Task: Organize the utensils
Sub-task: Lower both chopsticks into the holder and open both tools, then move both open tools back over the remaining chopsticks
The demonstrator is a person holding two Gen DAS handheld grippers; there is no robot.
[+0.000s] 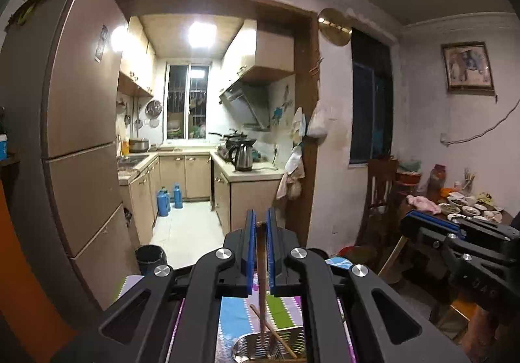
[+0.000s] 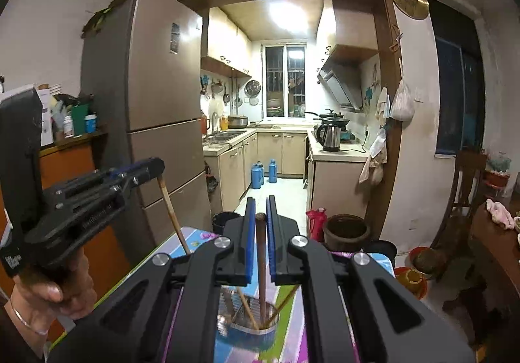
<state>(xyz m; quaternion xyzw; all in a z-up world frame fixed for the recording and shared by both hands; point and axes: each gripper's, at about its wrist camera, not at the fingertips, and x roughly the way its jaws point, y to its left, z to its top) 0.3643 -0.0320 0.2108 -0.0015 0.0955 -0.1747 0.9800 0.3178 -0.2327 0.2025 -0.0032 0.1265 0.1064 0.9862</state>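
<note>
My left gripper (image 1: 261, 216) is shut on a brown chopstick (image 1: 261, 265), which hangs down toward a metal utensil holder (image 1: 253, 346) at the bottom edge. Another chopstick leans in that holder. My right gripper (image 2: 260, 203) is shut on its own brown chopstick (image 2: 261, 259), whose lower end reaches into the metal holder (image 2: 250, 327) among several other chopsticks. In the right wrist view the left gripper (image 2: 156, 168) shows at the left, held by a hand, with its chopstick (image 2: 172, 210) slanting down. The right gripper (image 1: 412, 220) appears at the right edge of the left wrist view.
The holder stands on a table with a striped, colourful cloth (image 2: 201, 239). Beyond it are a tall fridge (image 2: 156, 96), a black bin (image 2: 224, 221), a red thermos (image 2: 317, 220), a brown pot (image 2: 346, 229) and the kitchen doorway. A dining table with dishes (image 1: 468, 210) stands right.
</note>
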